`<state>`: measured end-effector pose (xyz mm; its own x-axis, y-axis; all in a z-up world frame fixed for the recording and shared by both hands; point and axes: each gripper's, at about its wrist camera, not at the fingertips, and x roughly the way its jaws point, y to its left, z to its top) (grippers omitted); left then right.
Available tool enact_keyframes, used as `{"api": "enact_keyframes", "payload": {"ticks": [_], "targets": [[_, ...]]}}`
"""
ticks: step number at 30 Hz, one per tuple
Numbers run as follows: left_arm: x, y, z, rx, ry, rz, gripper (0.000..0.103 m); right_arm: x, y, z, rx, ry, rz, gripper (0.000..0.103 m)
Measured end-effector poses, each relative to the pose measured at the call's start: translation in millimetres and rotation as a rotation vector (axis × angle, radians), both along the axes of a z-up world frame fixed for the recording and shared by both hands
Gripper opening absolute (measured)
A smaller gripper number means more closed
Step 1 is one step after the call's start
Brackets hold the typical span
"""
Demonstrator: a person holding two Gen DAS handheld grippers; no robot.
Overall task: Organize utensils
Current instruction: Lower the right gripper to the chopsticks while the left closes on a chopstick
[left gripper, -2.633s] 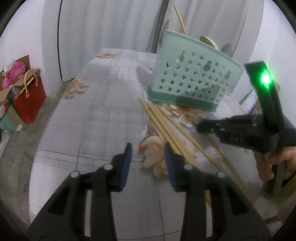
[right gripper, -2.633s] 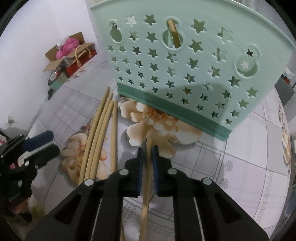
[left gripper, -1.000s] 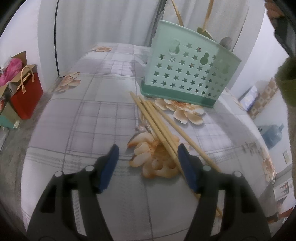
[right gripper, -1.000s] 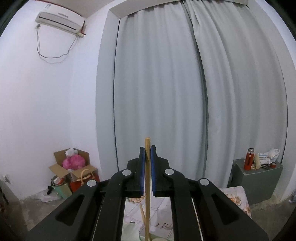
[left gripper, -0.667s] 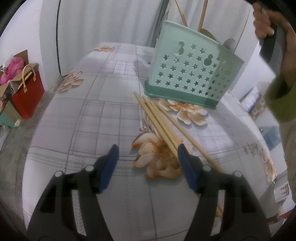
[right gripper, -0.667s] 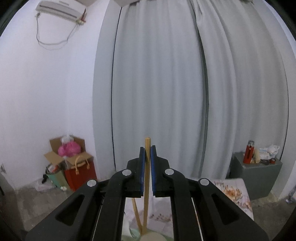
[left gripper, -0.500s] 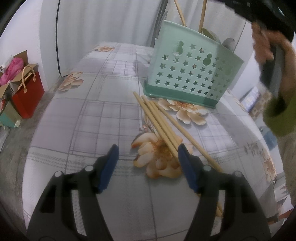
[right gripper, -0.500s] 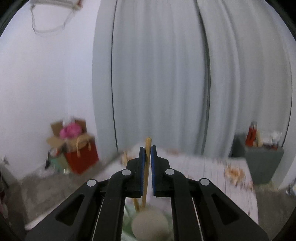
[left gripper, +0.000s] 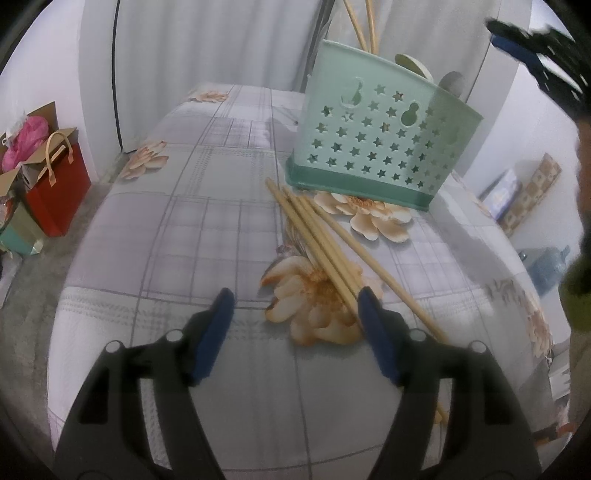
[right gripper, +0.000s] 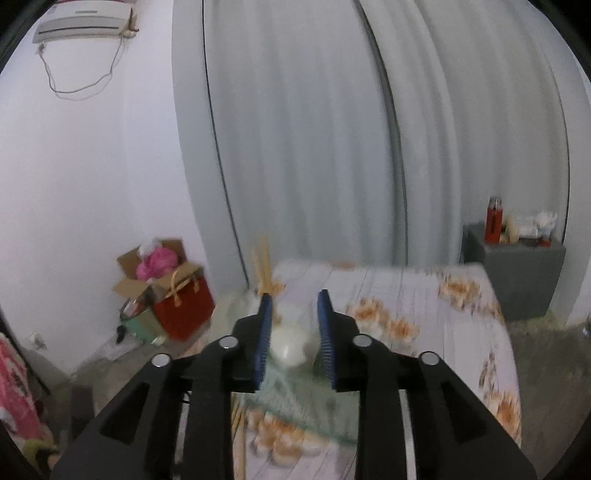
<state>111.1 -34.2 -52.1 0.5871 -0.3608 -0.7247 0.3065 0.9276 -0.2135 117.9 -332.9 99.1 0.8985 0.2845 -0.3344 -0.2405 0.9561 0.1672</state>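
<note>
Step in hand: the right gripper (right gripper: 293, 325) has just been opening its jaws above the mint-green utensil caddy (left gripper: 373, 147); nothing sits between its pads now, so it reads as released, a chopstick let go into the holder.
Right gripper place: in the left wrist view it shows blurred at the upper right of the frame, above and to the right of the caddy.
Caddy: upright on the floral tablecloth (left gripper: 184, 229), upper centre of the left wrist view; two upright chopsticks (left gripper: 364, 22) poke out of its top beside spoon bowls (left gripper: 413, 66).
Left gripper: the left gripper (left gripper: 295, 306) hangs at the lower centre, jaws spread wide and holding nothing, tilted down at the cloth.
Loose chopsticks: a loose bundle of chopsticks (left gripper: 321, 247) lies on the cloth, running from the caddy's base toward the lower right, its near end just beside the left gripper's right pad.
Progress: partly done, by my judgement; several sticks remain out.
Next move: likely bring a free gripper down, straddle one stick, close, lift it clear.
</note>
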Motion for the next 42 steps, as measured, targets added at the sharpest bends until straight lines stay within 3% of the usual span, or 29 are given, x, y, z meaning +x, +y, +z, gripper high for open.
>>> {"api": "enact_keyframes", "payload": {"ticks": [2, 8, 15, 25, 31, 39, 42], "targets": [[0.6, 0.3, -1.1, 0.000, 0.007, -0.002, 0.065, -8.3, 4.1, -18.9, -0.015, 0.069, 0.030, 0.034], [3.0, -4.3, -3.0, -0.001, 0.032, -0.009, 0.064, -27.0, 25.6, -102.0, -0.007, 0.308, 0.060, 0.035], [5.9, -19.7, -4.3, 0.011, 0.038, -0.049, 0.048, -32.2, 38.8, -150.8, 0.014, 0.432, 0.055, 0.035], [15.4, -39.0, -4.0, 0.095, 0.007, -0.061, 0.034, -28.6, 47.8, -158.6, -0.015, 0.440, 0.063, 0.035], [18.6, -41.3, -3.2, 0.113, 0.002, -0.072, 0.031, -31.3, 47.9, -164.0, -0.038, 0.446, 0.061, 0.035], [20.2, -40.6, -3.4, 0.106, 0.009, -0.099, 0.013, -30.1, 46.7, -164.8, -0.047, 0.443, 0.063, 0.035], [19.8, -39.5, -4.1, 0.116, 0.004, -0.102, 0.012, -29.5, 48.6, -165.3, -0.053, 0.448, 0.076, 0.035]]}}
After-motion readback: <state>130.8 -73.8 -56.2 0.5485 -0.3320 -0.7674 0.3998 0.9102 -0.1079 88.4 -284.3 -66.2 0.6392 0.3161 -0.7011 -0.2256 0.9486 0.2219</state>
